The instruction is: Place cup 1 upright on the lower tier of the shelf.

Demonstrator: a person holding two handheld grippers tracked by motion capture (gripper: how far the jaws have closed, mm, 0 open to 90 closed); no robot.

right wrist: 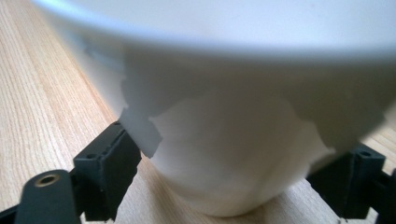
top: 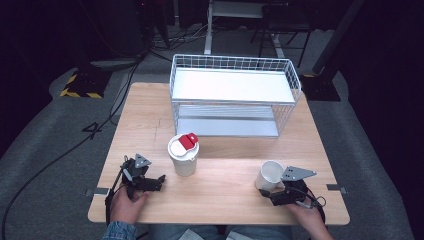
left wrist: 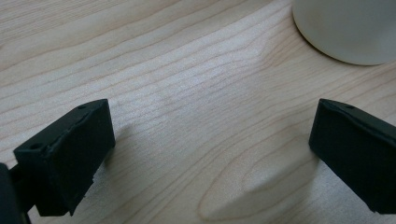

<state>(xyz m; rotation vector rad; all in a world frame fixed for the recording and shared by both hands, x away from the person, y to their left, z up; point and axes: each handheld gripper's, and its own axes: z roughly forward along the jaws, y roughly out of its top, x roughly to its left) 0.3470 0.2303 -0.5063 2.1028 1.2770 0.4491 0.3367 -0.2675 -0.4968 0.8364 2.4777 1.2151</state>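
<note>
At about eight o'clock on the wooden table (top: pixel 150 107), the left gripper (top: pixel 159 181) is held low by the person's left hand (top: pixel 126 204), with a grey three-cornered plate on top and a black cable trailing off the near edge. In the left gripper view its two black jaws are seen spread wide apart over bare wood, nothing being held between them; the rounded base of the lidded cup (left wrist: pixel 348 29) is seen at one o'clock of that view, apart from both jaws.

Near the table's centre, just to the right of the left gripper, the lidded cup (top: pixel 183 155) is stood upright — a white paper cup capped by a white lid with a red tab. Beyond it, at twelve o'clock, a white wire rack (top: pixel 235 95) with two shelves is set at the far edge.

At about four o'clock, the open white cup (top: pixel 269 175) is stood with its mouth tilted towards the camera. The right gripper (top: pixel 264 192) is brought against it from the near side by the right hand (top: pixel 311 217). In the right gripper view the cup (right wrist: pixel 224 154) is seen between the two jaws, low near its base — the jaws lie right at its sides, but whether they press it cannot be told.
</note>
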